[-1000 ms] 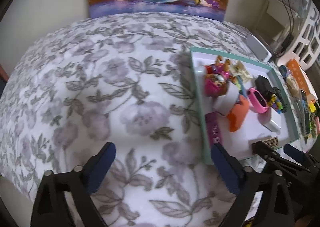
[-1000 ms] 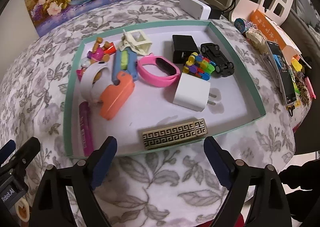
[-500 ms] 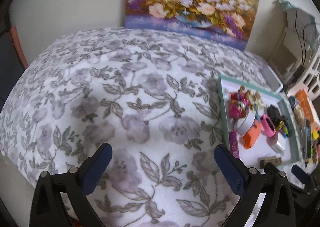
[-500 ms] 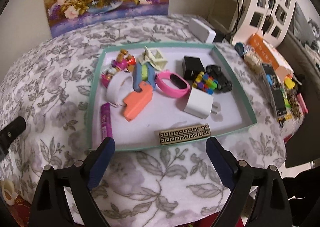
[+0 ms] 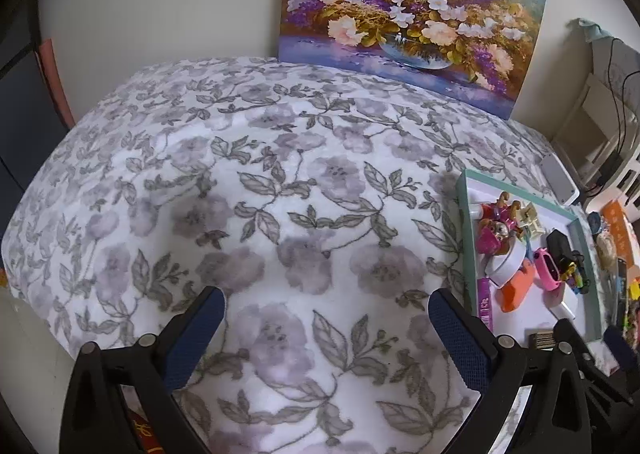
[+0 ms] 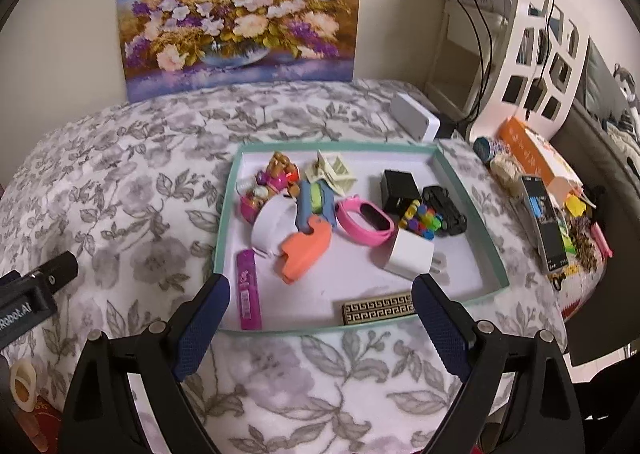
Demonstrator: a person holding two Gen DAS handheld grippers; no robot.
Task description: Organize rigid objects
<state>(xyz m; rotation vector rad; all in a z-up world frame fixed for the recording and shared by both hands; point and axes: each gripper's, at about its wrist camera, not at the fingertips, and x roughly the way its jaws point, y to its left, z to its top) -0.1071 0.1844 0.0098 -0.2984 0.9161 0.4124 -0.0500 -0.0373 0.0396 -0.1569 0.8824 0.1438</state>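
A teal-rimmed white tray (image 6: 472,210) lies on the flowered tablecloth and holds several small items: a pink wristband (image 6: 366,220), an orange plastic piece (image 6: 306,250), a white charger cube (image 6: 410,254), a black toy car (image 6: 444,204), a magenta tube (image 6: 249,288) and a gold patterned bar (image 6: 378,311). My right gripper (image 6: 320,328) hovers open over the tray's near edge, holding nothing. My left gripper (image 5: 326,334) is open over bare cloth, left of the tray (image 5: 464,238).
A flower painting (image 6: 240,14) leans on the back wall. A white box (image 6: 414,122) sits behind the tray. An orange box (image 6: 536,154), a dark box (image 6: 544,222) and small clutter lie to the tray's right. White shelving with cables (image 6: 532,54) stands far right.
Both grippers have pulled back and risen, so more of the table and wall shows. The tray's items have not moved. Both stay open.
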